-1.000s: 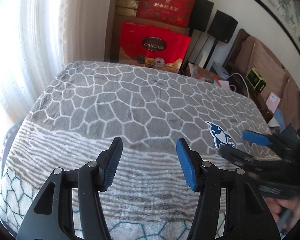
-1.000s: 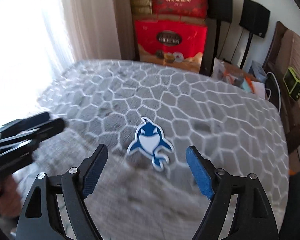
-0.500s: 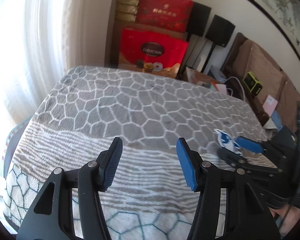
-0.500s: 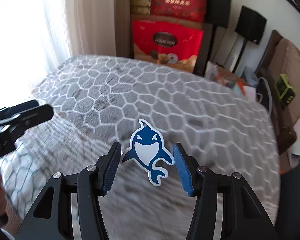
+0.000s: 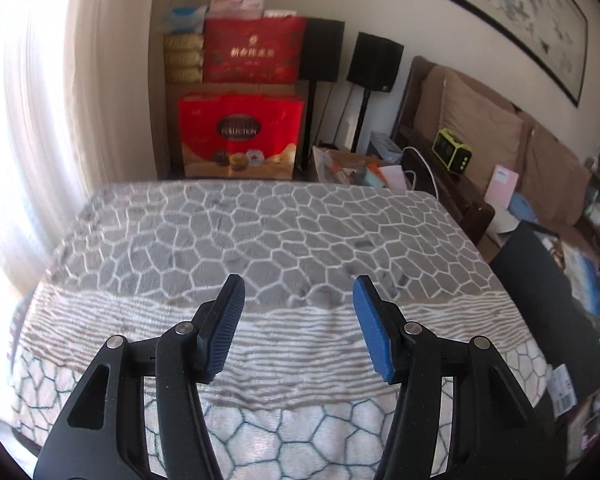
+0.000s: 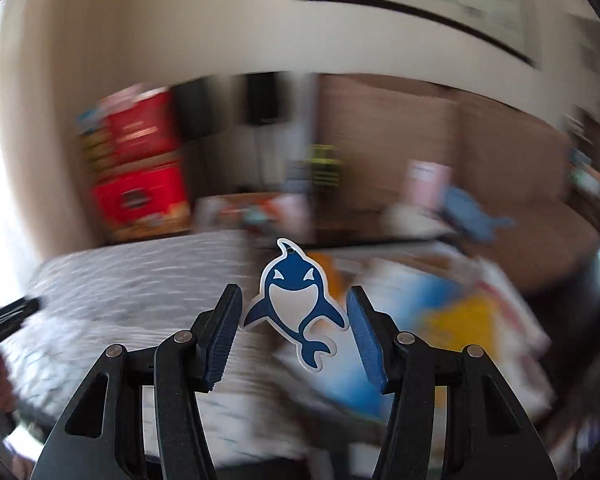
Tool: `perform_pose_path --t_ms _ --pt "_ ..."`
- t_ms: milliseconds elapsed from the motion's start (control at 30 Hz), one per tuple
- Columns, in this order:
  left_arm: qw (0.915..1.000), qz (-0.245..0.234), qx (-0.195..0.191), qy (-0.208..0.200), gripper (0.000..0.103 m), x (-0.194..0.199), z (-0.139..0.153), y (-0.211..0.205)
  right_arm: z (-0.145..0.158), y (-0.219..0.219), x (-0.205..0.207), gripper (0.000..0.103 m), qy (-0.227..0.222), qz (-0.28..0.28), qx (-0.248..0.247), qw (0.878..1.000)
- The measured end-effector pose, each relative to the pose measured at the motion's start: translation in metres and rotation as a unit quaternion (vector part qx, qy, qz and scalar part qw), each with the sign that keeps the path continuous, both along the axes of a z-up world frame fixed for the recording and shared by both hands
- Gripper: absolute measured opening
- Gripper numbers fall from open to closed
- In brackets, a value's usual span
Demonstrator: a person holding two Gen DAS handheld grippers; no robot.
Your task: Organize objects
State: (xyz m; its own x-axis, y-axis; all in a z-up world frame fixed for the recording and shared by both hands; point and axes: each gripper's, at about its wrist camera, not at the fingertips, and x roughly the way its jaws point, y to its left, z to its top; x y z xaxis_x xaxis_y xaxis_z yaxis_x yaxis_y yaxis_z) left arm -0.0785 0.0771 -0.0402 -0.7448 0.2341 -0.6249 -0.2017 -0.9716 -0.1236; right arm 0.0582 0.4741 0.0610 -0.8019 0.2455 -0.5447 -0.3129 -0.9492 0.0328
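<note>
- My right fingers (image 6: 294,338) clamp the blue-and-white shark tag (image 6: 296,304) by its fins, lifted clear of the bed (image 6: 140,272).
- My left fingers (image 5: 298,328) have just been widening and stand apart, empty, above the bed's grey blanket (image 5: 268,232).
- A red box (image 5: 240,136) beyond reads "COLLECTION".
</note>
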Motion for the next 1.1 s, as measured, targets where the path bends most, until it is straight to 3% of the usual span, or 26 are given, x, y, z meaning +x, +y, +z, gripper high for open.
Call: perform_pose_path --t_ms 33,100,400,533,633,767,933,1100 --pt "0.9999 0.000 -0.007 0.009 0.069 0.004 0.003 0.008 -0.005 0.019 0.012 0.055 -0.002 -0.034 -0.007 0.999" --pt "0.9995 -0.014 -0.013 0.026 0.075 0.014 0.010 0.027 -0.017 0.045 0.030 0.055 -0.014 -0.064 -0.031 0.997" --pt "0.9906 -0.132 -0.008 0.037 0.083 0.046 0.048 0.125 -0.060 0.071 0.045 0.057 -0.068 -0.109 -0.077 0.989" --pt "0.9858 -0.165 -0.018 0.026 0.089 0.057 0.059 0.160 -0.069 0.082 0.052 0.071 -0.090 -0.122 -0.090 0.984" --pt "0.9825 -0.183 -0.011 0.036 0.091 0.071 0.069 0.177 -0.059 0.078 0.066 0.080 -0.083 -0.125 -0.079 0.985" --pt "0.9763 -0.207 -0.007 0.063 0.094 0.095 0.086 0.195 -0.041 0.075 0.087 0.081 -0.098 -0.148 -0.082 0.981" --pt "0.9721 -0.226 -0.010 0.060 0.095 0.110 0.100 0.209 -0.017 0.056 0.110 0.084 -0.120 -0.152 -0.071 0.979" --pt "0.9672 -0.244 -0.033 0.061 0.102 0.129 0.111 0.224 0.000 0.029 0.126 0.086 -0.143 -0.150 -0.050 0.977"
